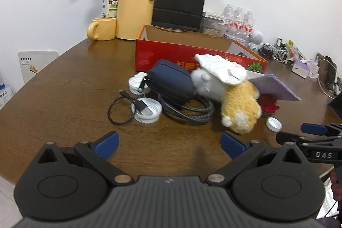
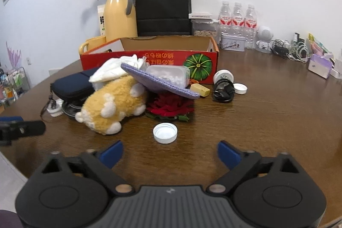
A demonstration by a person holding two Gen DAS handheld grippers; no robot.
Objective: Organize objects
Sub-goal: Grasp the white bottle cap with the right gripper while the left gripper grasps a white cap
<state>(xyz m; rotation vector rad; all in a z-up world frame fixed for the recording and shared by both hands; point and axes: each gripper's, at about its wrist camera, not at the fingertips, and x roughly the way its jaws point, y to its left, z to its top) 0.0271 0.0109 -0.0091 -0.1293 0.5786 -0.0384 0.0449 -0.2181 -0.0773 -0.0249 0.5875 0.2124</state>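
A pile of clutter lies in front of an open red cardboard box (image 1: 171, 55) (image 2: 154, 59). It holds a yellow plush dog (image 1: 239, 108) (image 2: 115, 104), a navy pouch (image 1: 171, 80) (image 2: 72, 82), a purple cloth (image 1: 275, 87) (image 2: 158, 80), a red flower (image 2: 168, 106), coiled black cables (image 1: 188, 110) and white lids (image 1: 147, 110) (image 2: 165, 133). My left gripper (image 1: 170, 143) is open and empty, short of the cables. My right gripper (image 2: 170, 152) is open and empty, just short of a white lid.
A yellow thermos (image 1: 136, 3), yellow mug (image 1: 102, 28), black paper bag (image 2: 163, 8) and water bottles (image 2: 238, 18) stand along the back wall. A small black cable bundle (image 2: 223, 89) lies right of the pile. Chargers and boxes (image 2: 299, 50) crowd the far right.
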